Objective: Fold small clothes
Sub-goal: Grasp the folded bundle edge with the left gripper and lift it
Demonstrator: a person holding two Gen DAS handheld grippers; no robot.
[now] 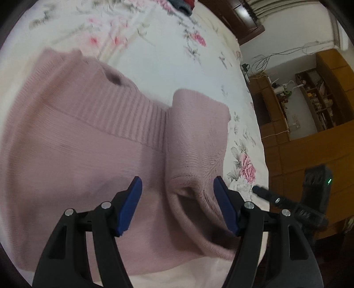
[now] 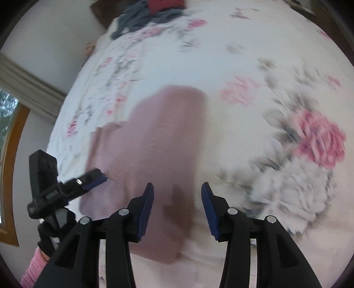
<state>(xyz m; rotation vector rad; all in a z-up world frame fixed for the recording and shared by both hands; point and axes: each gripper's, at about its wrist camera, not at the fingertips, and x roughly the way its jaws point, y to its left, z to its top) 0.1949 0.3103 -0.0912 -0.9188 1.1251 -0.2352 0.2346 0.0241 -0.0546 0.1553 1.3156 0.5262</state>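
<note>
From my left gripper (image 1: 177, 203) the jaws stand wide apart with nothing between them, hanging just above the pink knit sweater (image 1: 88, 144); a raised, puckered fold (image 1: 194, 155) of it lies straight ahead between the blue pads (image 1: 130, 206) and a little toward the right one. That fold runs away from me, long axis in line with the fingers, so I judge the left hand is the nearer one for the next pinch. My right gripper (image 2: 177, 208) is also open and empty, over the sweater's near right edge (image 2: 177, 221), with bare bed to its right. The sweater lies spread on the floral bedsheet (image 1: 159, 57), soft, ribbed at a band (image 1: 124, 115), partly folded. Farther off, a dark heap of clothes (image 2: 143, 17) sits at the bed's far end.
</note>
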